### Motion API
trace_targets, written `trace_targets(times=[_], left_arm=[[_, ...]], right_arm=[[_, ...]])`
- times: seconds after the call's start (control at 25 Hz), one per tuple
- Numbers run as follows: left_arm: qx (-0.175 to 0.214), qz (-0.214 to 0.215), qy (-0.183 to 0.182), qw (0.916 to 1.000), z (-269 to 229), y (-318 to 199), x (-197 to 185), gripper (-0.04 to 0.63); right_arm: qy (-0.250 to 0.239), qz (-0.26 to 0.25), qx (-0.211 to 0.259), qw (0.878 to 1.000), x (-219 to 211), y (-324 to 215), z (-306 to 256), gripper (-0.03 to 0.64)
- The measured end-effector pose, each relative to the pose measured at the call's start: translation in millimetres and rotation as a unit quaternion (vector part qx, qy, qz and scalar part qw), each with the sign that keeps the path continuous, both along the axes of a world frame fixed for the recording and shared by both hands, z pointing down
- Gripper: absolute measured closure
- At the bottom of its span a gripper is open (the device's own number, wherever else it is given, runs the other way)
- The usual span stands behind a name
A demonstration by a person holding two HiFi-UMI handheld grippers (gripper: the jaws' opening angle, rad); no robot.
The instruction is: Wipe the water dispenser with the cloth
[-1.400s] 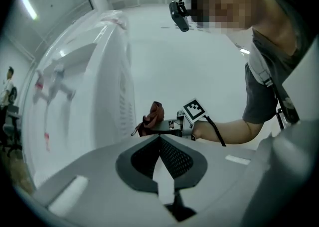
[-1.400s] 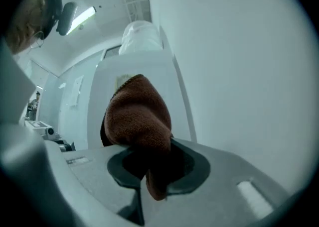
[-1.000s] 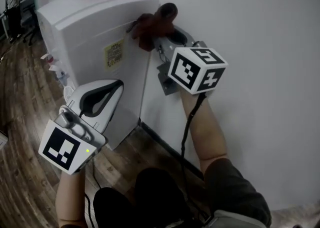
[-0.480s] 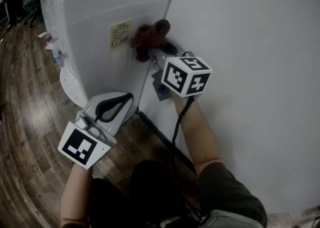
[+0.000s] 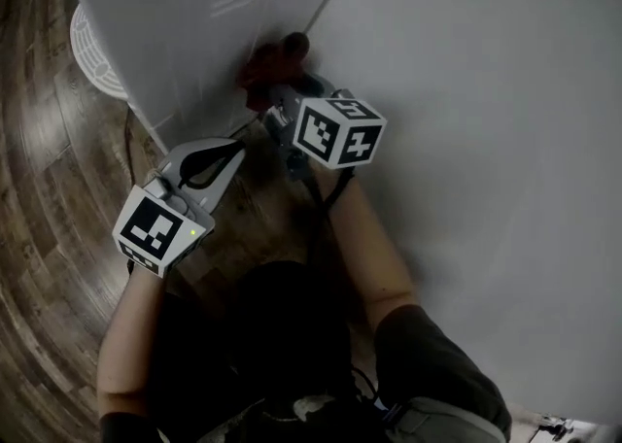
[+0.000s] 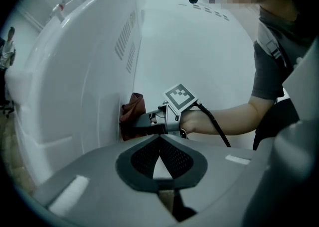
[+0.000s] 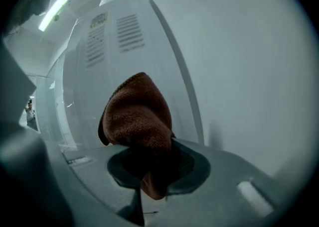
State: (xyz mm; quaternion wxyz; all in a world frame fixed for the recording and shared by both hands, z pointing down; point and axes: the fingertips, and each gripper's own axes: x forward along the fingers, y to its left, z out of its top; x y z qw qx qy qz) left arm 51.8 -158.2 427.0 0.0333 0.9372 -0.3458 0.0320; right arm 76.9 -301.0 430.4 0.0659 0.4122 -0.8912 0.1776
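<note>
The dispenser (image 5: 175, 33) has the cloth (image 7: 137, 116) pressed low on its side, clamped in the right gripper (image 7: 149, 171); the left gripper (image 6: 159, 157) hangs closed, empty. Best press evenly, stroking in overlapping passes toward the bottom edge, clamp firm

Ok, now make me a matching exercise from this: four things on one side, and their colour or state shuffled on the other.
Things:
1. cloth
2. left gripper
3. water dispenser
4. floor

Colour or state:
A. white, with vent slots in its side panel
B. reddish-brown, clamped in the right gripper
C. dark wood planks
D. jaws together, holding nothing

Pairs: 1-B, 2-D, 3-A, 4-C
</note>
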Motion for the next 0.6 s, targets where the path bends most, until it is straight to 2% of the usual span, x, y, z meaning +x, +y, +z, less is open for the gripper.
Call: trace_targets(times=[0.2, 0.4, 0.52, 0.6], left_arm=[[-0.015, -0.007, -0.028, 0.9995, 66, -16, -8, 0.577], [-0.062, -0.003, -0.038, 0.9973, 116, -21, -6, 0.577], [-0.087, 0.002, -0.056, 0.9946, 142, -18, -4, 0.577], [-0.097, 0.003, -0.055, 0.9938, 151, -17, -5, 0.577]], right_arm=[[0.015, 0.011, -0.059, 0.998, -5, 0, 110, 0.558], [0.033, 0.026, -0.154, 0.987, -1, -3, 217, 0.560], [0.021, 0.052, -0.201, 0.978, 7, -8, 255, 0.560], [0.027, 0.063, -0.218, 0.974, 11, -10, 271, 0.558]])
